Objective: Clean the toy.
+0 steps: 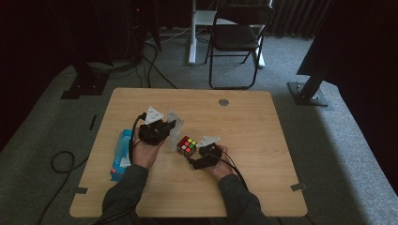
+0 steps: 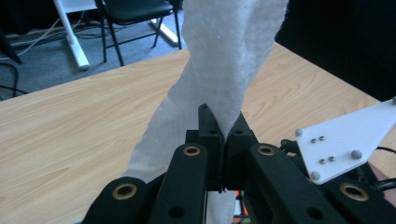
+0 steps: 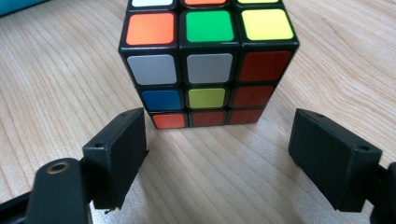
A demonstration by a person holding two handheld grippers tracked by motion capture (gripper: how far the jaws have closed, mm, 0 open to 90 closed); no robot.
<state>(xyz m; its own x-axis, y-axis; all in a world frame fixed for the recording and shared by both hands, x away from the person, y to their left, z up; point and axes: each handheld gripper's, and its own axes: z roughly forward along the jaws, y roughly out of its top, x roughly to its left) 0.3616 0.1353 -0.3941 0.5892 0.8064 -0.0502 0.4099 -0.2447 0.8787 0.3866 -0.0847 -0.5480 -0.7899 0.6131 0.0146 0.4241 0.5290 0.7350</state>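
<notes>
One puzzle cube [image 3: 208,65] sits on the table [image 1: 263,140] straight ahead of the right gripper [image 3: 233,158], just beyond its spread jaws, squarely between them. The left gripper [image 2: 223,140], beside it, pinches one white wipe [image 2: 224,60] upright. One blue packet [image 1: 121,152] lies left.

Dim, dark surroundings, soft focus
</notes>
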